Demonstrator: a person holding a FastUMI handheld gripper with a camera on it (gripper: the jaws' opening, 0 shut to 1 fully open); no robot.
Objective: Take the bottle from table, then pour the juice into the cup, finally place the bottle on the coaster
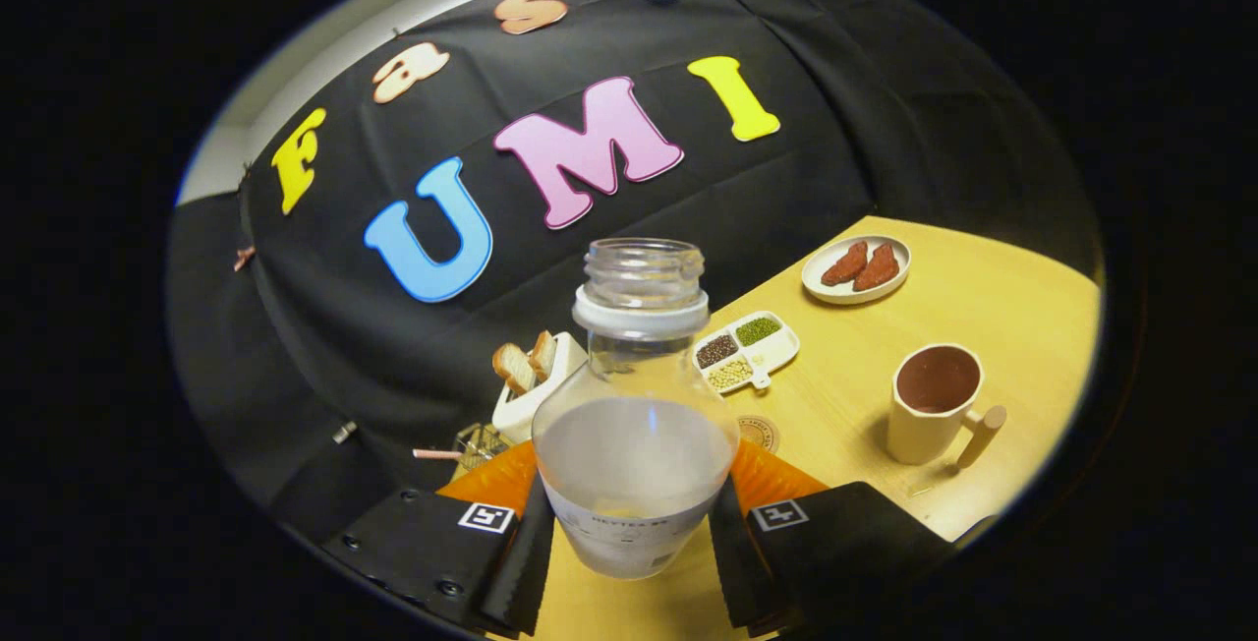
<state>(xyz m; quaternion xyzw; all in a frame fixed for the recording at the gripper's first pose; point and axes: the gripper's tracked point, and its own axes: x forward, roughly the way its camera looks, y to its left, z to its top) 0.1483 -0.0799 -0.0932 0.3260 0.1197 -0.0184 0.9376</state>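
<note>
A clear bottle [637, 444] with an open neck and whitish juice filling its lower half sits between my fingers, lifted and tilted above the yellow table [865, 366]. Both black fingers press its sides, so my gripper [634, 548] is shut on it. A cream cup [934, 405] with a wooden handle stands on the table to the right, beyond the right finger; its inside looks dark. A round brown coaster [760, 433] lies flat just behind the bottle, partly hidden by it.
A white divided dish of beans [747, 350] lies beyond the coaster. Farther back right is a white plate [857, 270] with two reddish pieces. A white toaster with bread slices [531, 380] and a small wire rack [479, 444] stand left of the bottle.
</note>
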